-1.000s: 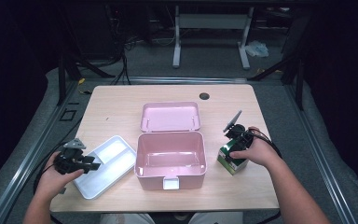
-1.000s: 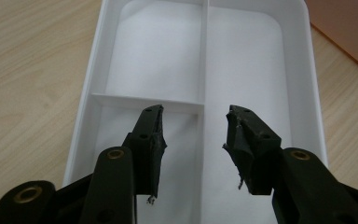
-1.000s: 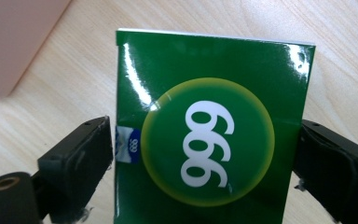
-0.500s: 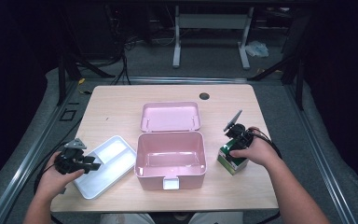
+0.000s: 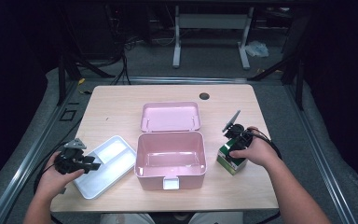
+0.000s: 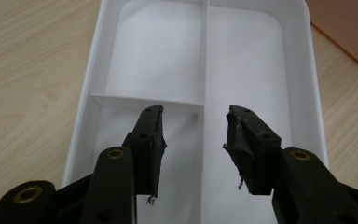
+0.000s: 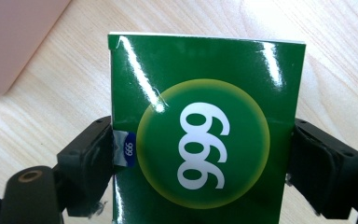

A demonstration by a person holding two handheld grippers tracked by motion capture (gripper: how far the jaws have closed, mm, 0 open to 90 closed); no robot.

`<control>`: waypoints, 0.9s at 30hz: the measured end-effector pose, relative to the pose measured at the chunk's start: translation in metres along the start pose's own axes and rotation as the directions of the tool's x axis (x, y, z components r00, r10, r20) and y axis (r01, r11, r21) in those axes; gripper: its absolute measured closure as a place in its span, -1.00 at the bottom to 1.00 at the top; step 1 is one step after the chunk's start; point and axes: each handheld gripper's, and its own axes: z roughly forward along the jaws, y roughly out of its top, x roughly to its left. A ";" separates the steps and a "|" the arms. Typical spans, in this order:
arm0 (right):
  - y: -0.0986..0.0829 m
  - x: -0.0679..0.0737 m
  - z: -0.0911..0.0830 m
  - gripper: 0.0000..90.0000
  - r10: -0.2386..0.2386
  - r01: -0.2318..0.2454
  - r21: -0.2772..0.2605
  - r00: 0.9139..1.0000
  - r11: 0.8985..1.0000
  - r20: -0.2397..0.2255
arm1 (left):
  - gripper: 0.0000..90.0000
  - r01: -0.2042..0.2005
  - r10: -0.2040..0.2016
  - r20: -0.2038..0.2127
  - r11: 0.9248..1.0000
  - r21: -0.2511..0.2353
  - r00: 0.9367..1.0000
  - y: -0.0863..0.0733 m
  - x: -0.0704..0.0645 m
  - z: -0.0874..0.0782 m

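Note:
A green carton marked 999 stands on the wooden table, right of the open pink box. My right gripper is shut on the green carton, one jaw pressing each side; in the high view the right gripper sits over the carton. At the table's left front lies a white divided tray. My left gripper hovers open low over the tray, with nothing between its jaws. In the high view the left gripper is at the tray's near left end.
The pink box's lid lies open flat behind it, and the box is bare inside. A round cable hole marks the table's far side. A corner of the pink box is close to the carton's left.

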 end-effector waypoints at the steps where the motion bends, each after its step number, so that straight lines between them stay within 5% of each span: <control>1: 0.000 0.000 0.000 -0.65 0.000 0.000 0.000 1.000 1.000 0.000 | 0.25 0.000 0.000 0.000 1.000 0.000 1.000 0.000 0.000 0.000; 27: 0.003 0.010 -0.056 -0.64 -0.114 0.115 -0.040 0.993 0.993 0.014 | 0.25 0.006 -0.006 0.000 1.000 -0.004 1.000 -0.001 0.000 -0.001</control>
